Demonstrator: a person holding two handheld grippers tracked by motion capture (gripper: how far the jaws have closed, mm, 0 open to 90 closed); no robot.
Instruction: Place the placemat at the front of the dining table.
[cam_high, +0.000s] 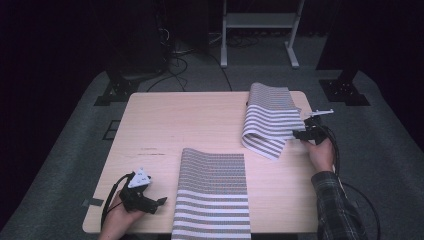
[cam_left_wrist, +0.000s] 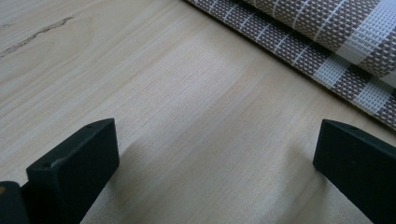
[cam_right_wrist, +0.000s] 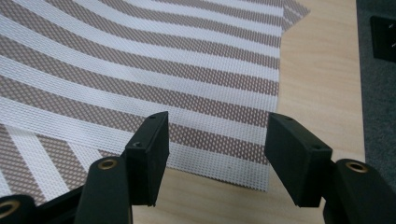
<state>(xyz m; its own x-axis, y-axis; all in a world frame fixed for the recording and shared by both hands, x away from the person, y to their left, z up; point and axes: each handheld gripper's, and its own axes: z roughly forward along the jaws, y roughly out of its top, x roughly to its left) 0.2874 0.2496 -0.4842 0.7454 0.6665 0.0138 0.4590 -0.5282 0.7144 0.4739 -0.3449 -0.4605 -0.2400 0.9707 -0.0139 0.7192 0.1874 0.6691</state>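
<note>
Two brown-and-white striped woven mats lie on the light wooden table. The near mat lies flat at the front centre and hangs over the front edge. The far mat at the back right is folded over itself with a raised curl. My left gripper rests open on bare wood just left of the near mat, jaws wide apart around nothing. My right gripper is open at the far mat's right edge. That mat's edge lies just ahead of its parted jaws.
The table's right edge and grey carpet are close to the right gripper. A white metal frame, black stands and cables sit on the floor behind the table. Bare wood spans the table's left and middle.
</note>
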